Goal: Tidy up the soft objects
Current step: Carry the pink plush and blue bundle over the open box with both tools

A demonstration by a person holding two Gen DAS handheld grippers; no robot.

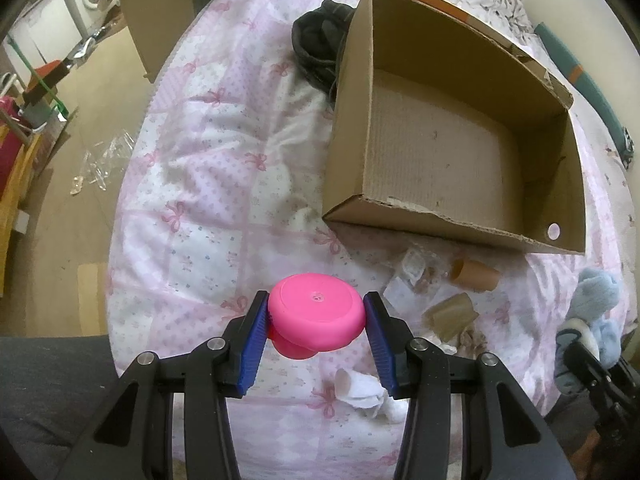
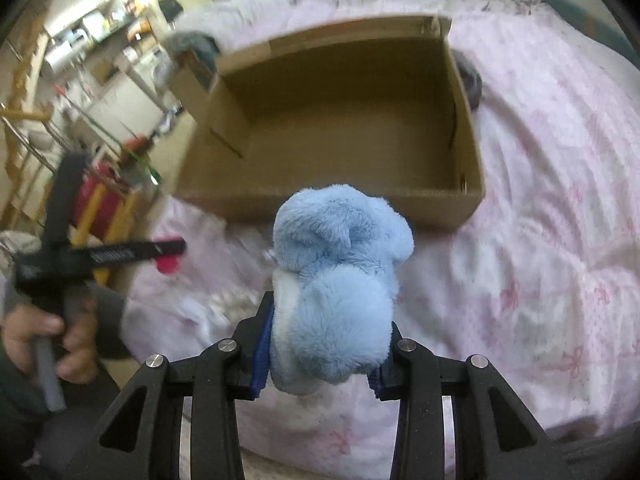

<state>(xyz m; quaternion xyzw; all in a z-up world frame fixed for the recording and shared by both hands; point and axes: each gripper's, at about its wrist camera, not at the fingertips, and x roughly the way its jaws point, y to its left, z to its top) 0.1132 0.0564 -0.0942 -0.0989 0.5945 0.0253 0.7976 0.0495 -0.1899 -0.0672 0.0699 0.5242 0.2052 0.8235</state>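
Observation:
My left gripper is shut on a pink round squishy toy, held over the pink patterned bedspread. An open, empty cardboard box lies ahead and to the right of it. In the right wrist view my right gripper is shut on a light blue plush toy, held above the bedspread just in front of the box. That plush also shows at the right edge of the left wrist view. A hand holds the blurred left gripper at the left.
A dark garment lies against the box's far left corner. Cardboard tubes, crumpled plastic wrap and a white sock are scattered in front of the box. The bed's edge drops to a wooden floor on the left.

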